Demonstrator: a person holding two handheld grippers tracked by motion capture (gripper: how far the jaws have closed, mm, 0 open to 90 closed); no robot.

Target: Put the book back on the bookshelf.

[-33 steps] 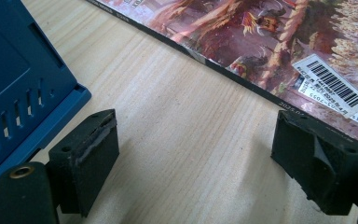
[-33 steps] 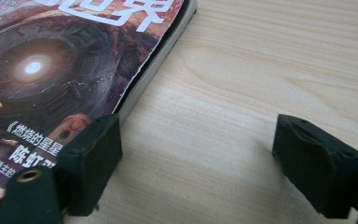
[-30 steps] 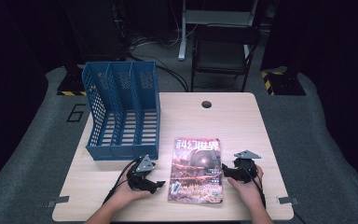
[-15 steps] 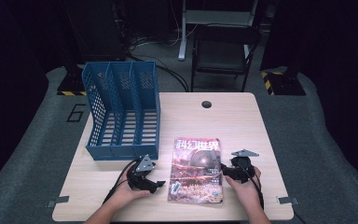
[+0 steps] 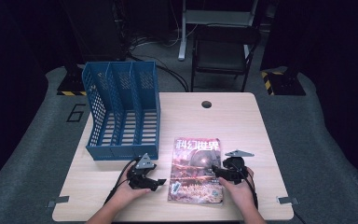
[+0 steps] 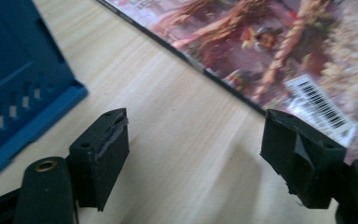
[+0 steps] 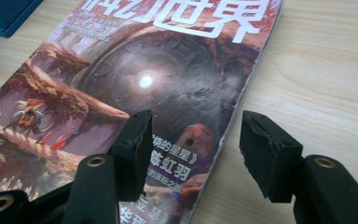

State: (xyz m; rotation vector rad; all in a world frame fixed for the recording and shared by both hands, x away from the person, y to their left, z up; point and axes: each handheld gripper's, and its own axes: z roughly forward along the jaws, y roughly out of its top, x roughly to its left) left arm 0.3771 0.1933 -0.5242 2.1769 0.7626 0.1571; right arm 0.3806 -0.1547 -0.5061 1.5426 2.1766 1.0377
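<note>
Astride the magazine (image 7: 135, 93) edge, right hand-held gripper (image 7: 193, 140) nearer than before, wide open, empty.

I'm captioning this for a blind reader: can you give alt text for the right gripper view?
The right gripper, jaws open, straddles the right edge of a magazine lying flat on a light wooden table. A blue file rack's corner shows top left.

Magazine (image 6: 270, 51) cover blurred, cropped at left gripper view's edges.
</note>
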